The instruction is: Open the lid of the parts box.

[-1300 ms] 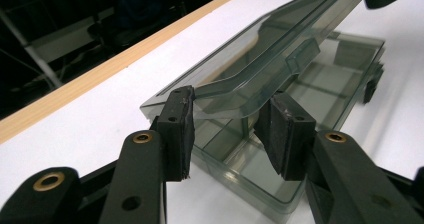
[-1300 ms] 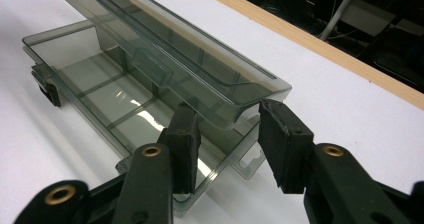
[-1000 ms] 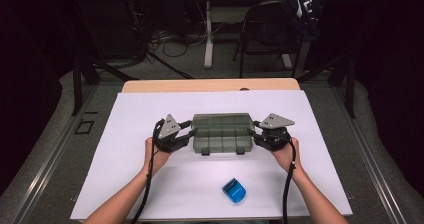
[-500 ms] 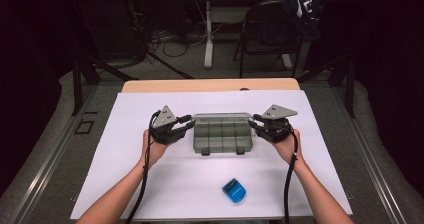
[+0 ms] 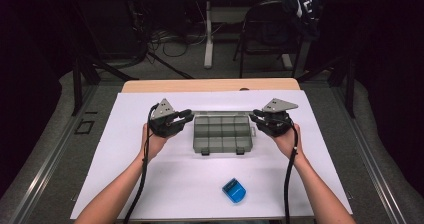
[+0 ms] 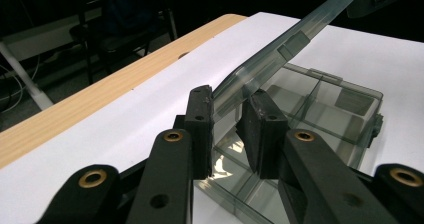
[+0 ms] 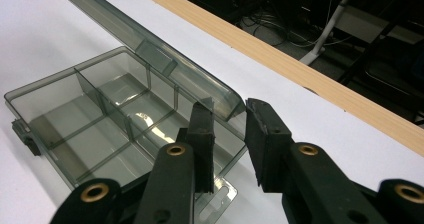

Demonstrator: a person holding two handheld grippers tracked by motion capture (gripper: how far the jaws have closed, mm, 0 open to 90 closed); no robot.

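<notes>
Lid [image 6: 280,49] of the smoky clear compartment box [image 5: 221,134] stands raised, pinched at one end corner by the left gripper [image 5: 184,117] and at the other by the right gripper [image 5: 257,116]. Both sets of jaws have just been closing, and in each gripper view the lid's edge sits between the black pads with the pads against it. The box itself rests on the white sheet [image 5: 125,179] between the two grippers, its divided tray [image 7: 100,119] open below the lifted lid and just under the jaws. A small blue object [image 5: 234,190] lies nearer the person than the right gripper, well apart from the box. No brand, label or writing can be read on the box or the blue object.
</notes>
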